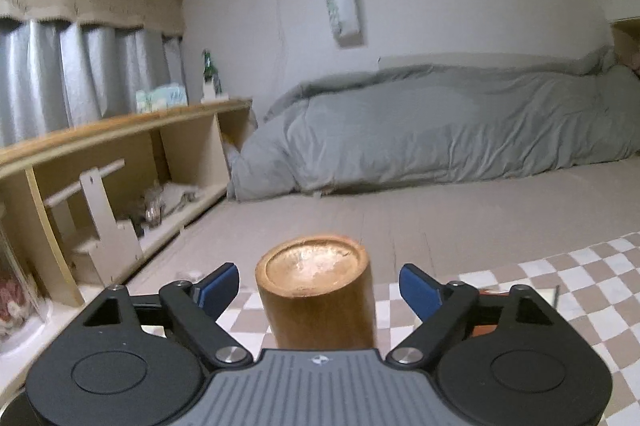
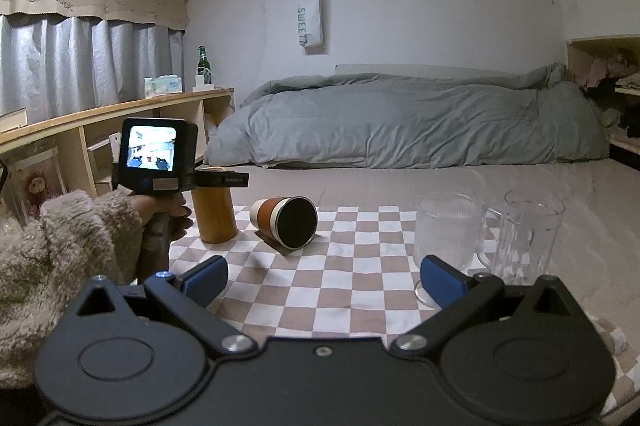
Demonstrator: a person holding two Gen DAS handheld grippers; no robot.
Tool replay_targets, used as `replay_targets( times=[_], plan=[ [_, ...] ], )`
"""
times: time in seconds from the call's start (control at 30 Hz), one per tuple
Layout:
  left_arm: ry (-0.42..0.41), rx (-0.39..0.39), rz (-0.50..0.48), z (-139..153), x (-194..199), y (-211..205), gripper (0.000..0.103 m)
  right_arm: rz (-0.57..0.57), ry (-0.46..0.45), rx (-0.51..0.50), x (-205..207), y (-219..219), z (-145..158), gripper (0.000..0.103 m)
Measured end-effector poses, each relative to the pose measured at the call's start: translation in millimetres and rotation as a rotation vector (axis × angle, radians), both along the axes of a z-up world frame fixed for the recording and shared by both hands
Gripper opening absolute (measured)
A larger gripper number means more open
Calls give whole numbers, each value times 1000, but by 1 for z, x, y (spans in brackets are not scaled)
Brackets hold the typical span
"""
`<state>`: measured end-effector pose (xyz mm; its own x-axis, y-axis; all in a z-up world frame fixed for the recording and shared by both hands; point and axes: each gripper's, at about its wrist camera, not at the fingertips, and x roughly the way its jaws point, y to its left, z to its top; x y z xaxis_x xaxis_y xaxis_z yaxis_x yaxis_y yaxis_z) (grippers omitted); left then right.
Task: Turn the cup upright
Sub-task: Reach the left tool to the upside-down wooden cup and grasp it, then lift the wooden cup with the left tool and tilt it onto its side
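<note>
A tall wooden cup (image 1: 316,290) stands with its base up on the checkered cloth (image 1: 580,306). My left gripper (image 1: 320,286) is open, its blue pads on either side of the cup's top, not touching it. In the right wrist view the same wooden cup (image 2: 213,216) stands at the left, with the left gripper's body (image 2: 156,156) held over it by a hand. A brown and white cup (image 2: 284,222) lies on its side on the cloth (image 2: 320,278). My right gripper (image 2: 324,282) is open and empty above the cloth.
Two clear glass mugs (image 2: 446,230) (image 2: 530,232) stand at the right of the cloth. A grey duvet (image 2: 400,122) lies behind. A low wooden shelf (image 2: 120,122) runs along the left with a green bottle (image 2: 203,64) and a tissue pack (image 2: 163,84).
</note>
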<state>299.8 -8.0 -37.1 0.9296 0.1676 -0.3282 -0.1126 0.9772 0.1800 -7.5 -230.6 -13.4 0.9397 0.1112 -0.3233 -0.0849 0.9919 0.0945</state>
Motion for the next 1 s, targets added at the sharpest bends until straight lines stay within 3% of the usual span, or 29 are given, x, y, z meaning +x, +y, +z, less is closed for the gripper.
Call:
replay_targets(
  times=[0.1,0.23,0.53,0.77,1.0],
  plan=[
    [36,-3,28,-3,9,6,81,-1,11,10,2,-2,0,103],
    [44,0,-8,-3,13,8,70,-1,13,5,1,-4,0,103],
    [91,-33,-66,5,-22,11,69,-14,10,7,0,-8,0,103],
    [212,-93,-121,6,-68,20,69,-23,-4,12,-5,-10,1,103],
    [296,-35,-171,-10,-111,13,68,-44,-10,-12,-9,-11,2,103]
  ],
)
